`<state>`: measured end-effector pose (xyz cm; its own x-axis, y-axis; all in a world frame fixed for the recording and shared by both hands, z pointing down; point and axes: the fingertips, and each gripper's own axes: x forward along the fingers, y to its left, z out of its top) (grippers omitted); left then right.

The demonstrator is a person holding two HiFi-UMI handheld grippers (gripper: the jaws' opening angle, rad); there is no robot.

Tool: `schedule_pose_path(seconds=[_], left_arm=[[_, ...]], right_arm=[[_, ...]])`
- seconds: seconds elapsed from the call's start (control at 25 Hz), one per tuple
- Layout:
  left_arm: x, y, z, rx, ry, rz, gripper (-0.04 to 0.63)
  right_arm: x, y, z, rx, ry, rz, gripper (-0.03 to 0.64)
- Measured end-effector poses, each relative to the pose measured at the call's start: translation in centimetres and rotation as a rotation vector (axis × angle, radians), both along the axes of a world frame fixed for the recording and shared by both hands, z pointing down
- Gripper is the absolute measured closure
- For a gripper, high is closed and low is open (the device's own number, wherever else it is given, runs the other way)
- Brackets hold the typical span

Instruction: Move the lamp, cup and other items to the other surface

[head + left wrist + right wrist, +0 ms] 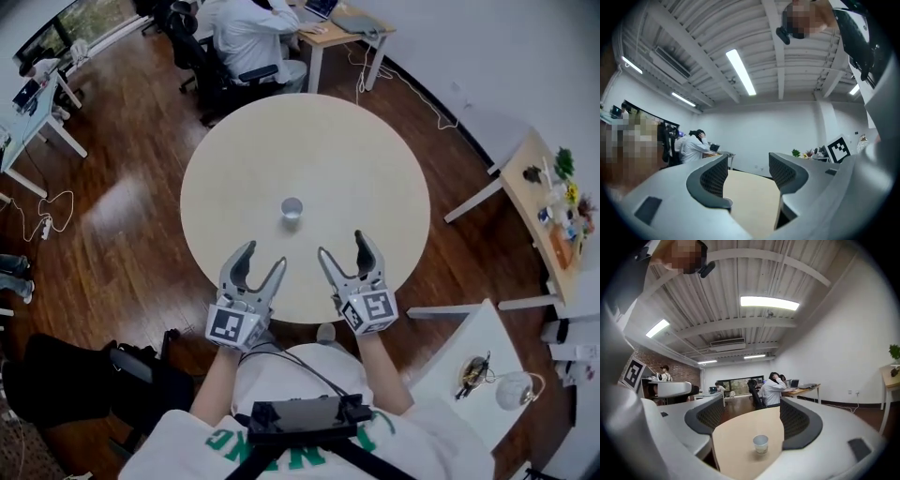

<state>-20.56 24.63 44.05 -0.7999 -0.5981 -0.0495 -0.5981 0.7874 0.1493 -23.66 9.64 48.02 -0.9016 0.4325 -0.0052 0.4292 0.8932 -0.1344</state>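
A small clear cup [292, 209] stands alone near the middle of the round beige table [234, 187]. Both grippers hover over the table's near edge, short of the cup. My left gripper [262, 258] is open with nothing between its fingers. My right gripper [343, 246] is open and empty too. In the right gripper view the cup [761, 444] stands upright ahead, between the two jaws' lines but well beyond them. In the left gripper view only the cup's rim [727, 202] peeks out behind the left jaw. A white lamp [514, 390] lies on the small white table [469, 342] at lower right.
A person in a white shirt [248, 33] sits at a desk beyond the round table. A wooden side table [525, 183] with plants and small items stands at right. A dark small item [474, 372] lies beside the lamp. A black bag [56, 375] sits on the floor at left.
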Motion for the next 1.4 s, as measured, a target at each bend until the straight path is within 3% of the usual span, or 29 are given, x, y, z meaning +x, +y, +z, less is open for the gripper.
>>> schedule_pose_path(seconds=[0.28, 0.48, 0.64, 0.8, 0.96, 1.16, 1.2, 1.4], left_arm=[[-0.7, 3.1, 1.0, 0.001, -0.022, -0.044, 0.328], [-1.6, 1.6, 1.0, -0.064, 0.008, -0.012, 0.33], [-3.0, 2.2, 2.4, -0.046, 0.011, -0.033, 0.331], [-4.0, 3.1, 4.0, -0.096, 0.029, -0.045, 0.331], [-4.7, 4.3, 4.8, -0.079, 0.047, -0.067, 0.331], [-5.3, 6.9, 6.9, -0.127, 0.131, -0.121, 0.331], [-5.3, 7.3, 7.4, -0.135, 0.144, -0.125, 0.331], [-4.6, 8.7, 10.1, -0.125, 0.194, -0.12, 0.331]], right_arm=[[-0.4, 3.2, -0.9, 0.005, -0.016, -0.066, 0.219], [-1.1, 2.6, -0.1, 0.022, -0.005, -0.054, 0.23], [-2.1, 2.2, 5.0, 0.072, 0.11, -0.061, 0.232], [-3.0, 2.8, 10.9, 0.148, 0.231, -0.042, 0.23], [-5.0, 4.5, 15.9, 0.231, 0.288, -0.047, 0.185], [-10.2, 7.2, 20.6, 0.169, 0.373, -0.086, 0.115], [-11.3, 7.4, 21.8, 0.142, 0.406, -0.081, 0.067], [-15.9, 8.8, 25.0, 0.174, 0.47, -0.075, 0.071]])
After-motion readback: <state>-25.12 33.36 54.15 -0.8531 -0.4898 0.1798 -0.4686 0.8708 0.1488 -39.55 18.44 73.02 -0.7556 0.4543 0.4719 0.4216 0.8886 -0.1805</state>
